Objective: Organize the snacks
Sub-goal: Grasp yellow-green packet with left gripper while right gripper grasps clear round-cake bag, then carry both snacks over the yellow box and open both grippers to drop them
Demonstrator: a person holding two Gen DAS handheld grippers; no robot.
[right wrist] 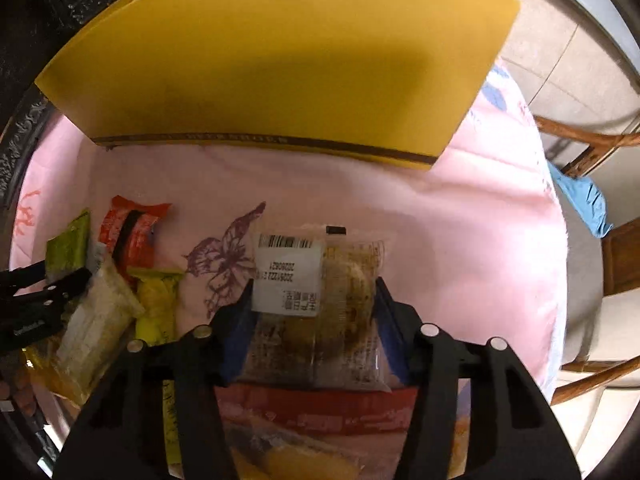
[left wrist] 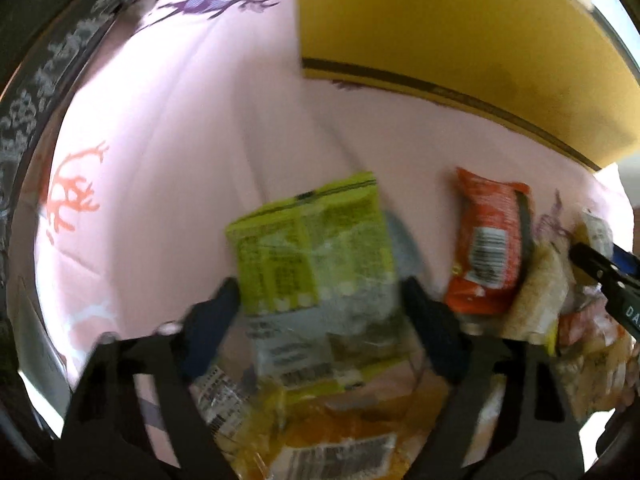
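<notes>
Left gripper (left wrist: 320,300): its jaws stand on either side of a green packet (left wrist: 312,248), closed onto its edges, so the packet is carried crosswise with its printed back facing the camera (blurred, print unreadable).

Right gripper (right wrist: 314,312): closed on a clear-wrapped pastry (right wrist: 320,300) with a white barcode label, held by its two long edges, probably so the soft middle is not crushed.

Snack pile: in the lower left of the right wrist view lie an orange packet (right wrist: 134,232), a pale wrapped bar (right wrist: 100,312) and a yellow-green packet (right wrist: 158,304), overlapping one another; more wrappers sit under both grippers at the bottom of each frame.

Yellow box (right wrist: 280,60): fills the upper middle of the right wrist view and the upper right of the left one; judged the likely home for the snacks, though its opening is not visible.

Open room: bare pink tablecloth (right wrist: 460,240) lies between the held snacks and the box's dark-striped lower edge, and wide to the left in the left view.

Edges: the cloth's rim curves down the right of the frame, with chairs beyond.
</notes>
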